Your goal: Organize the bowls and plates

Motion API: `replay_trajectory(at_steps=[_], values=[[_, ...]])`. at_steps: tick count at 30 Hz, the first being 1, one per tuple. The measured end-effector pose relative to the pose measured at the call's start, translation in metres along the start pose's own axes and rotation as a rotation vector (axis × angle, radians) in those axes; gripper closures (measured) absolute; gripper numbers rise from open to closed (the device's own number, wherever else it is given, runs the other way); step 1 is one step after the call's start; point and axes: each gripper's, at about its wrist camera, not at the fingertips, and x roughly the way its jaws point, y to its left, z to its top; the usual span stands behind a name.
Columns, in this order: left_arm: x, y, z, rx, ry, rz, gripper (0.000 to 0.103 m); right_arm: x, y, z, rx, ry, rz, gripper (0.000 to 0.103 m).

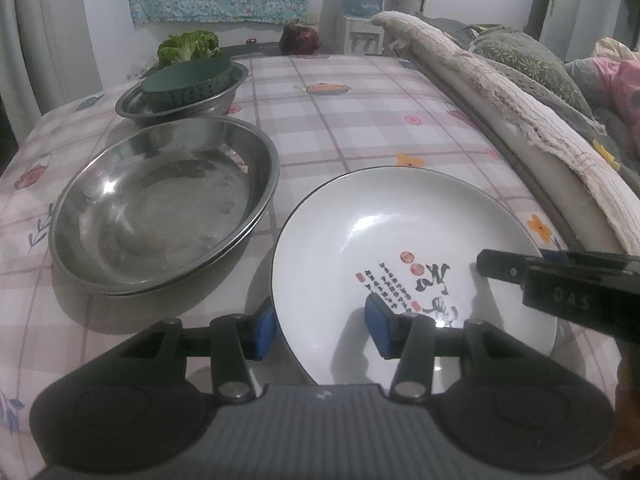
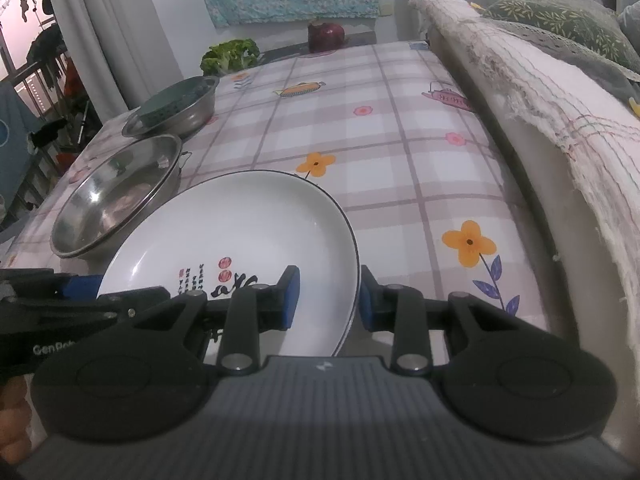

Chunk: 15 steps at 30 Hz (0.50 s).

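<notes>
A white plate (image 1: 400,220) (image 2: 240,220) with black calligraphy lies on the checked tablecloth (image 1: 360,120), near its front edge. My left gripper (image 1: 320,330) straddles the plate's left rim. One blue pad (image 1: 264,332) is outside it, the other sits over the plate's inside, and a wide gap shows between them. My right gripper (image 2: 330,302) straddles the right rim, with its pads close on both sides of it. A large empty steel basin (image 1: 160,208) (image 2: 112,196) stands left of the plate. Behind it a second steel basin (image 1: 132,108) holds a dark green strainer (image 1: 188,80).
Green lettuce (image 1: 188,46) and a dark red cabbage (image 1: 300,40) lie at the table's far edge. A sofa back draped with a frayed towel (image 1: 500,92) runs along the right side. A water dispenser (image 1: 362,12) stands behind. Curtains hang at the left.
</notes>
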Motion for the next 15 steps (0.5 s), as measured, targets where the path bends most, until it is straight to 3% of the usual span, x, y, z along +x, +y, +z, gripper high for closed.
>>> replay_trajectory(at_steps=[15], values=[[0.0019, -0.0024, 0.0029, 0.012, -0.013, 0.014, 0.054, -0.0023, 0.0074, -0.0035, -0.024, -0.014, -0.023, 0.070]])
